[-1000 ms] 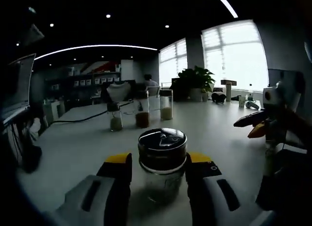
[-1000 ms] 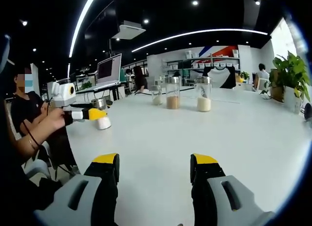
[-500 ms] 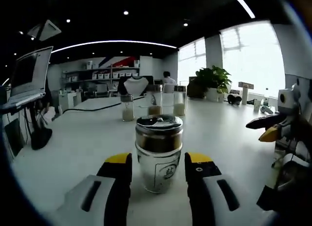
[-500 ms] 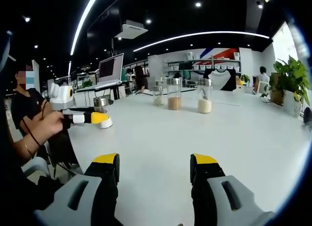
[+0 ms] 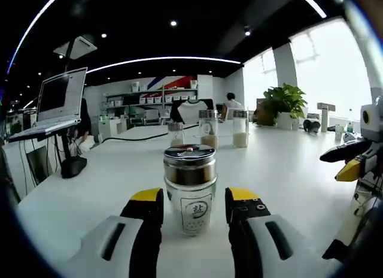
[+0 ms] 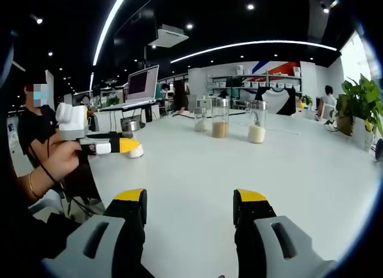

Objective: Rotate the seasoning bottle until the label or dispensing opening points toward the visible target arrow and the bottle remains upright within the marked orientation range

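While it stands upright on the smooth white bench (image 5: 287, 170), the seasoning bottle (image 5: 190, 188), clear glass with a round metal cap and pale grains inside, sits between the left gripper (image 5: 193, 200) jaws, contact unclear; 3 tall glass jars (image 5: 207, 130) hold powders behind; the right gripper (image 6: 188, 203) gapes, holding nothing.

white table (image 5: 90, 188): seasoning bottle (image 5: 190, 188) upright, three jars (image 5: 209, 129) farther back.

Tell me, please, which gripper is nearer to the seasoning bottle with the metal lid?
The left. The left gripper has the seasoning bottle between its jaws on the white table. The right gripper hangs over bare table, well to the bottle's side.
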`<action>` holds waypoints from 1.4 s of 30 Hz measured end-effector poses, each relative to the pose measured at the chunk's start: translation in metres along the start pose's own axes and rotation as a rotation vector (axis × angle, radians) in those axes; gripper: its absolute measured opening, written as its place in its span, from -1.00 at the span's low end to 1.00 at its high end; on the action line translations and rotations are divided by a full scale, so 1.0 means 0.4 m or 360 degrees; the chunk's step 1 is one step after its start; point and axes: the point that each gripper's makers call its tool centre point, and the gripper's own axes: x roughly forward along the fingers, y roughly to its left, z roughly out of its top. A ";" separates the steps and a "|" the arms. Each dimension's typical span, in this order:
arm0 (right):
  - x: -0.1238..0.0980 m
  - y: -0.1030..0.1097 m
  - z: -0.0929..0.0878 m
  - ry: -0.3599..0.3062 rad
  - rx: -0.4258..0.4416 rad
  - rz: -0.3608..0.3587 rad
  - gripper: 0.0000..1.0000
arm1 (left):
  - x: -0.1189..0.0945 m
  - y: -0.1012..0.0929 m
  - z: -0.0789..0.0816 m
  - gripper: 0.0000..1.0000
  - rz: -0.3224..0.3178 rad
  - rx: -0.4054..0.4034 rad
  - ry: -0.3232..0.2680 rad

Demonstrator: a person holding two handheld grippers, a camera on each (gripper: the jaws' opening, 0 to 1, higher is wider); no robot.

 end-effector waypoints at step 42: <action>-0.003 -0.040 0.015 -0.0049 0.0013 -0.0038 0.13 | 0.077 0.086 0.042 -0.30 0.0050 -0.0021 -0.0113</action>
